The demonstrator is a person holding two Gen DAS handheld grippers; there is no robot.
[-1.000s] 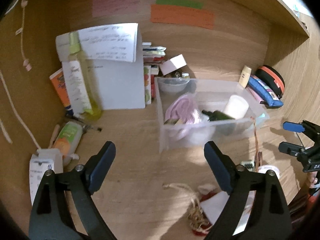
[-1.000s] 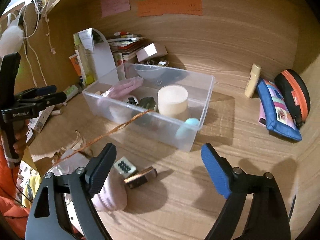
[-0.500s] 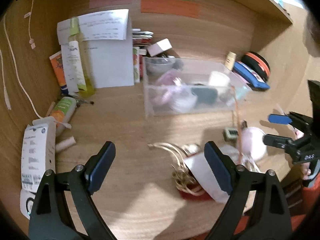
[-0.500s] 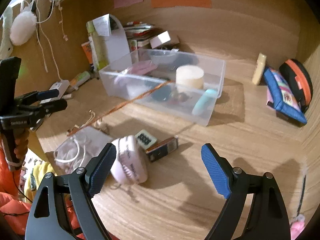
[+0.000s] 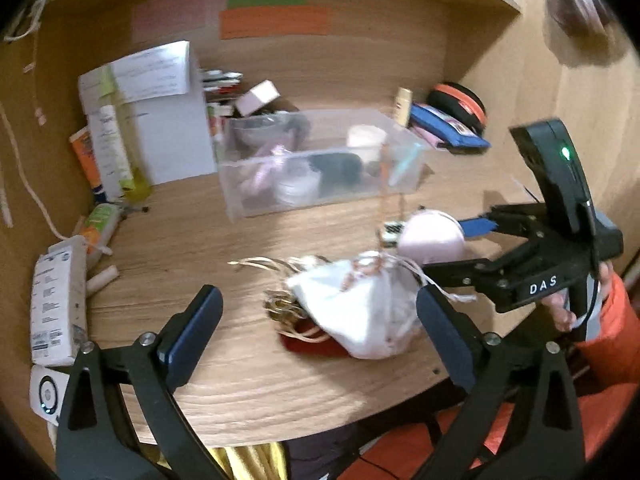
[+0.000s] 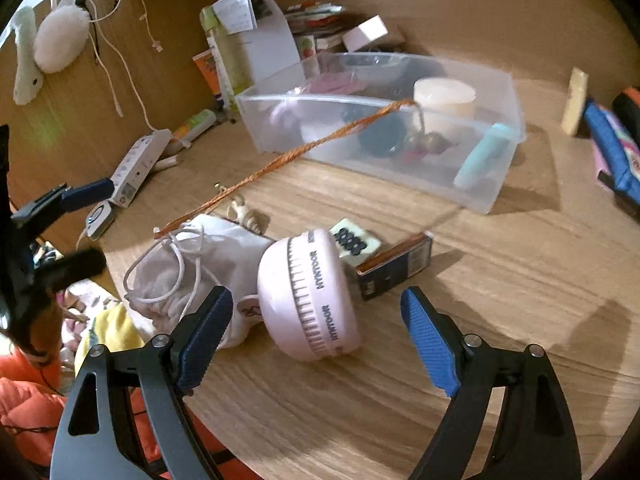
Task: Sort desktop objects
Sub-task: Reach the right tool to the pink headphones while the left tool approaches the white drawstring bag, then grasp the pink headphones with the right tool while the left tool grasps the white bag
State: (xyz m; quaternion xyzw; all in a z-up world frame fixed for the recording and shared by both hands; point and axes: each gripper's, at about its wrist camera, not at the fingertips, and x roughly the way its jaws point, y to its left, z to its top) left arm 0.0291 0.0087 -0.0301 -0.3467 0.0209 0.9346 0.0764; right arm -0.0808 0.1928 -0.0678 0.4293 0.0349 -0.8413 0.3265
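A white drawstring pouch (image 5: 360,312) lies near the desk's front edge on a red item, with tan cords beside it. My left gripper (image 5: 320,324) hovers over it with its jaws opening; the pouch sits between the fingers, untouched. A pink round device (image 6: 308,296) lies on its side right of the pouch (image 6: 192,264). My right gripper (image 6: 316,336) stands open just in front of the device, not touching it. Behind it lie a small dotted tile (image 6: 354,240) and a dark little box (image 6: 396,268). An orange cord (image 6: 288,156) runs from the pouch into the clear bin (image 6: 492,196), which holds several items.
A white power strip (image 5: 56,304) and tubes lie at the left. A paper stand (image 5: 160,120) and books stand at the back. A blue pencil case (image 5: 448,128) and an orange-black round case (image 5: 460,100) sit at the back right. The person's orange sleeve (image 5: 616,344) is below the desk edge (image 5: 320,428).
Both grippers have drawn back from the bin toward the desk's front edge. The pouch now lies between my left fingers, and the pink device sits close before my lowered right gripper.
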